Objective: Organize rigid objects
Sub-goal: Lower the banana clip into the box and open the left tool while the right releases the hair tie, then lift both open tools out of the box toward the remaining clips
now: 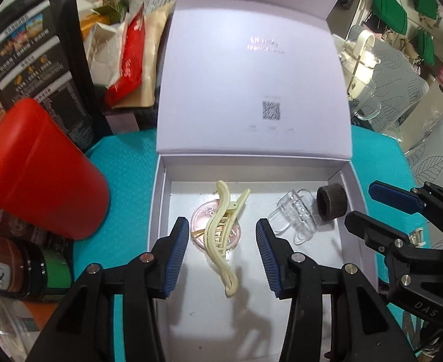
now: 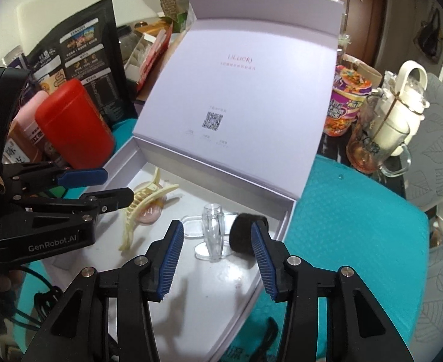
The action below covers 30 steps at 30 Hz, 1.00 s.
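Hair clip (image 1: 221, 235) mid-box, clear of walls | left gripper (image 1: 223, 241) spread, empty | right gripper (image 2: 216, 256) spread, empty

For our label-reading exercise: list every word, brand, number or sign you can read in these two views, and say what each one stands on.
"GenRobot.AI": side of the left claw body.
"DAS": body of the right claw.
"(iLuck)": inside of the white box lid.
QR code: same lid, a sign, not readable; the small lines around it are too small.
Black packet: print too small.
Noodle cup, brown bottles: print blurred.
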Each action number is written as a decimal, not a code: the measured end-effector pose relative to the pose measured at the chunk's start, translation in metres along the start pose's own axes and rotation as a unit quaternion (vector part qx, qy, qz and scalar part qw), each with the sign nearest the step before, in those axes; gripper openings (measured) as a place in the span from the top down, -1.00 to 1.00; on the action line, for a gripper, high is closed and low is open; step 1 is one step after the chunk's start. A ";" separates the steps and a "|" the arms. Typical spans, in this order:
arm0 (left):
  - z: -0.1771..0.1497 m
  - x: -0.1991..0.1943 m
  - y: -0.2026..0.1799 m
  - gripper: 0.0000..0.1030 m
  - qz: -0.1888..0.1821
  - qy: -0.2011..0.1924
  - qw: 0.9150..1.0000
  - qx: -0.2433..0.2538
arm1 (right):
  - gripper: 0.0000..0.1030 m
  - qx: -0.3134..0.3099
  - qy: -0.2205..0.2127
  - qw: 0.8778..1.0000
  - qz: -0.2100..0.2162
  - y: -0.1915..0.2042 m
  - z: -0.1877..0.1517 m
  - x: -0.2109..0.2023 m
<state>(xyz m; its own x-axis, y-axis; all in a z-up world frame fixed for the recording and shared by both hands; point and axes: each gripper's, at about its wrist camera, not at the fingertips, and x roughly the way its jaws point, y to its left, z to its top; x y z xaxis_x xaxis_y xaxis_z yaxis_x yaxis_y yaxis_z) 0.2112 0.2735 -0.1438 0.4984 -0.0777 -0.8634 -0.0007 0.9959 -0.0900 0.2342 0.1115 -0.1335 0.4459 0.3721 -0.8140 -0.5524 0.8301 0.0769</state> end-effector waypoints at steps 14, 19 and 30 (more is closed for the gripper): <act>-0.018 -0.100 -0.022 0.11 0.015 -0.058 0.998 -0.012 | 0.09 0.004 -0.051 0.999 0.004 0.013 -0.009 -0.100; -0.028 -0.134 -0.032 0.11 0.021 -0.081 0.996 -0.012 | 0.09 0.004 -0.071 0.997 0.006 0.019 -0.014 -0.132; -0.051 -0.196 -0.065 0.11 0.034 -0.115 0.993 -0.007 | 0.09 0.015 -0.103 0.994 0.012 0.019 -0.043 -0.196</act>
<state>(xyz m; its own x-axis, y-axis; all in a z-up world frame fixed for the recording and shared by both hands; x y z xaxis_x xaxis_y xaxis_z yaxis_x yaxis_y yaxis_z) 0.0692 0.2213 0.0055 0.6810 0.0039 -0.7323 -0.0527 0.9977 -0.0437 0.1060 0.0366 0.0029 0.5692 0.4675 -0.6764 -0.5450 0.8305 0.1153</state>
